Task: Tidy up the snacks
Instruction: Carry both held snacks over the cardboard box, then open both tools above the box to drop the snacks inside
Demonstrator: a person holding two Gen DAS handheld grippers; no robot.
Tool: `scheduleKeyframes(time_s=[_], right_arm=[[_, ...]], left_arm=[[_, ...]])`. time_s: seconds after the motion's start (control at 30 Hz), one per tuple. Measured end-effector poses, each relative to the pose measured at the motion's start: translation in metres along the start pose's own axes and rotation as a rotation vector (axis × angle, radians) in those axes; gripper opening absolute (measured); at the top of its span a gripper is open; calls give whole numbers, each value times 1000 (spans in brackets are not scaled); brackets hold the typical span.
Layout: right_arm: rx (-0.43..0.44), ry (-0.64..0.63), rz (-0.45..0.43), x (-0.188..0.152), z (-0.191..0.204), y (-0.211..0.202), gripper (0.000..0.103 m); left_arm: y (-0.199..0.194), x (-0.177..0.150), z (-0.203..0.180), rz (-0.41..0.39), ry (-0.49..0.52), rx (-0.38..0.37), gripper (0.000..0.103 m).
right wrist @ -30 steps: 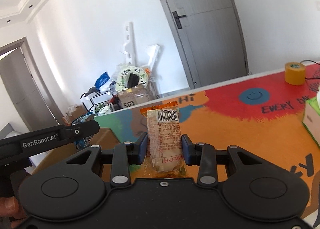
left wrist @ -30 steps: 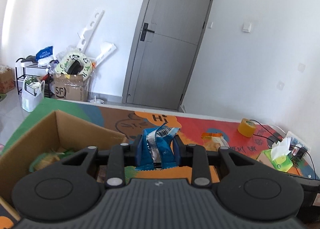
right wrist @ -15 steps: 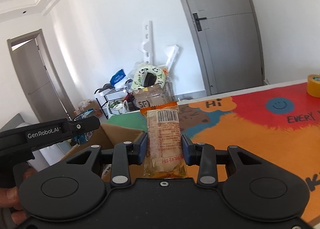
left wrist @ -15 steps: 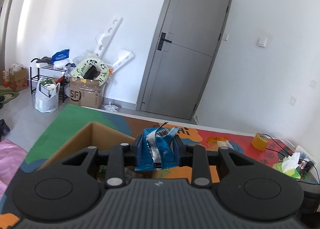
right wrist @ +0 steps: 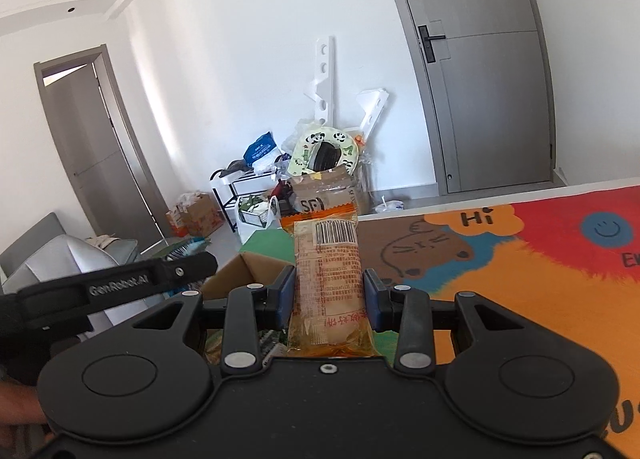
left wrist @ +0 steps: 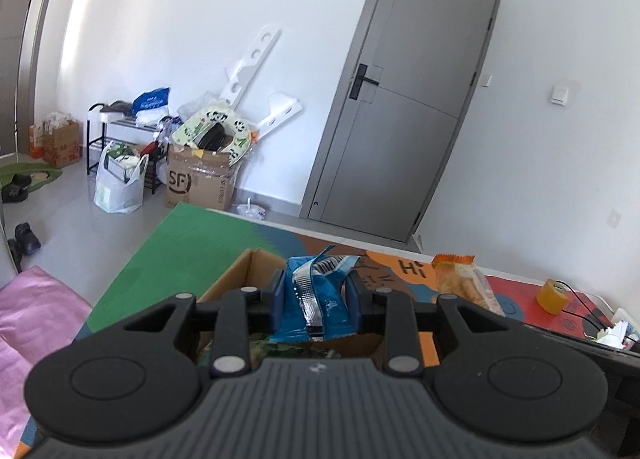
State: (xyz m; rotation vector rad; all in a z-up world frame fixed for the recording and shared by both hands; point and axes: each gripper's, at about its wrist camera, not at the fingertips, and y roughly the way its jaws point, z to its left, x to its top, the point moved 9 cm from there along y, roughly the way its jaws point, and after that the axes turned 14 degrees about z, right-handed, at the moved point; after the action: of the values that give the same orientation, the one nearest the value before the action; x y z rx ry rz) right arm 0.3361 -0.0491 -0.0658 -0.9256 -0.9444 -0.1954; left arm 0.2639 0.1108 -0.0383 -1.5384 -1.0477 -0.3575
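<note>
My left gripper [left wrist: 316, 295] is shut on a blue snack packet [left wrist: 316, 299] and holds it above the open cardboard box [left wrist: 248, 271] on the colourful table mat. My right gripper [right wrist: 330, 295] is shut on an orange snack packet [right wrist: 330, 283] with a barcode, also over the box [right wrist: 240, 271]. The orange packet shows in the left wrist view [left wrist: 460, 283], to the right of the blue one. The left gripper body shows in the right wrist view [right wrist: 120, 287] at the left. Green packets lie inside the box, mostly hidden.
A yellow tape roll [left wrist: 552, 295] and a tissue box [left wrist: 612, 335] with cables stand at the table's far right. Beyond the table are a grey door [left wrist: 400, 119], a pile of boxes and bags [left wrist: 200, 155], and a pink cloth [left wrist: 28, 319] on the floor.
Both grippers have swung left and risen, still holding their packets. The box now lies lower and more central under them, and the right gripper's orange packet has come into the left view.
</note>
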Motion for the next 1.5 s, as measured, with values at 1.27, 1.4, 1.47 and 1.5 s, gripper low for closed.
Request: scheduleKeyframes(time_s=[1.27, 1.4, 1.47, 1.5], right_arm=[[118, -168, 152, 7, 92, 72, 49], [103, -129, 146, 7, 83, 62, 49], [97, -116, 141, 6, 77, 55, 49], [94, -113, 139, 4, 74, 51, 49]], left_arm=[[-7, 10, 99, 28, -170, 79, 59], [-10, 7, 95, 32, -169, 74, 59], [-12, 6, 90, 31, -160, 70, 59], [-13, 6, 89, 30, -157, 68, 59]])
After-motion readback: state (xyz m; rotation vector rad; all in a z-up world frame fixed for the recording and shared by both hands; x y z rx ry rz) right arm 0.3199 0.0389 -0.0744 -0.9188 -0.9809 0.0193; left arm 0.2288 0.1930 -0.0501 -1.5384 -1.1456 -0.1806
